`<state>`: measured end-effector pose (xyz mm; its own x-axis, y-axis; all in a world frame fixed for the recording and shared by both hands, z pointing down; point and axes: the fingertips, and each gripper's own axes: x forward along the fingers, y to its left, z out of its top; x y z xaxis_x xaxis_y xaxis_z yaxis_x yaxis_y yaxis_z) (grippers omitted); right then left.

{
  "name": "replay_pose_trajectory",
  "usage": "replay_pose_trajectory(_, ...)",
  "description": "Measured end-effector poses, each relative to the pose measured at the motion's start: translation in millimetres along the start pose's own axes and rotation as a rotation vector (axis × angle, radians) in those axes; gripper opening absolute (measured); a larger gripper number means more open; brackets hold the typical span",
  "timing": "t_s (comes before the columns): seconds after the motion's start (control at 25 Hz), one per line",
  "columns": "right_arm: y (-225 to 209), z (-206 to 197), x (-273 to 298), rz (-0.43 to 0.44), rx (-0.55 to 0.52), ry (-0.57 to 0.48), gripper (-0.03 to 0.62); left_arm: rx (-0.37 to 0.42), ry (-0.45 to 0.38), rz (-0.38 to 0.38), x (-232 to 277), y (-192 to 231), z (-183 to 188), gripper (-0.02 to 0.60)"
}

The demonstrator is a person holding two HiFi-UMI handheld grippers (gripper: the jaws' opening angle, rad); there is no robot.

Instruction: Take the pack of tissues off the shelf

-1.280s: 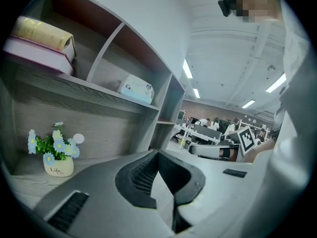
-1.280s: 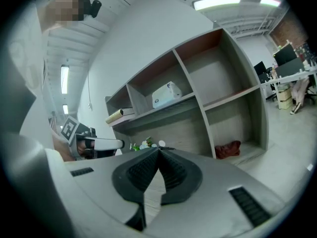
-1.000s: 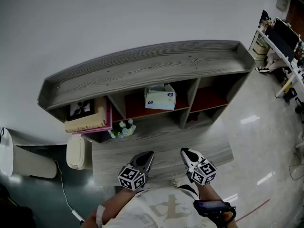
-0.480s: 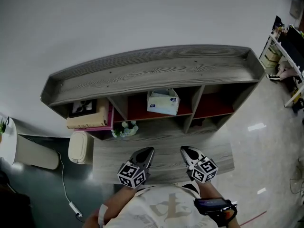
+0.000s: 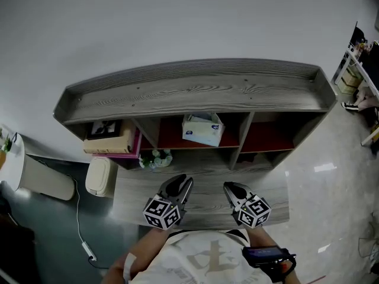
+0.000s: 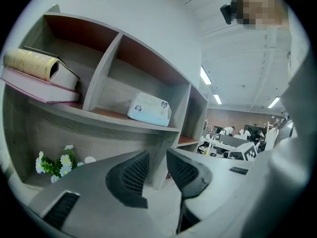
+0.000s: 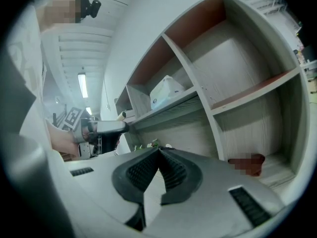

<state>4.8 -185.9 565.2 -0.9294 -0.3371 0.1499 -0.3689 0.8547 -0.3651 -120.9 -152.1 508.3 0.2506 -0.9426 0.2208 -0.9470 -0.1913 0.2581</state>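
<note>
The print on the pack of tissues [image 5: 203, 129] is too small to read in any view. In the head view the lower compartments of the long grey wood-grain shelf unit [image 5: 195, 90] lie in shadow under its boards. A dark black-and-white object [image 5: 104, 128] in the left compartment cannot be made out. The person's torso is cut off by the bottom edge.

There is one pack of tissues. There are two books, a thick beige one [image 6: 30, 63] lying on a flat pink one [image 6: 34, 86]. One small bunch of white flowers [image 6: 52, 163] sits in a lower compartment below them, and one cream bin [image 5: 99, 176] stands on the floor beside the shelf. The upper row shows three compartments with reddish-brown backs.

The pack is a soft, white to pale blue rectangular block with small dark round marks on its front and a slightly rumpled top. It lies a little askew in the middle upper compartment, touching neither divider.

Both grippers hang over the grey wood-grain surface [image 5: 278, 197] in front of the shelf, well apart from the pack. The left gripper [image 6: 157, 155] has its jaws opening, a narrow gap between the ribbed pads and nothing in it. The right gripper [image 7: 159, 150] has its jaws together at the tips, holding nothing.
</note>
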Motion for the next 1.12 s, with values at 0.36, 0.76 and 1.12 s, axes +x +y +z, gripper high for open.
replay_pose_trajectory(0.36, -4, -6, 4, 0.067, 0.006, 0.019, 0.005, 0.058, -0.056, 0.066, 20, 0, 44, 0.152)
replay_pose_trajectory(0.76, 0, -16, 1, 0.102, 0.027, 0.031, 0.005, 0.081, -0.111, 0.105, 38, 15, 87, 0.150)
replay_pose_trajectory(1.12, -6, -19, -4, 0.095, 0.042, 0.029, 0.005, 0.120, -0.100, 0.177, 62, 39, 119, 0.150)
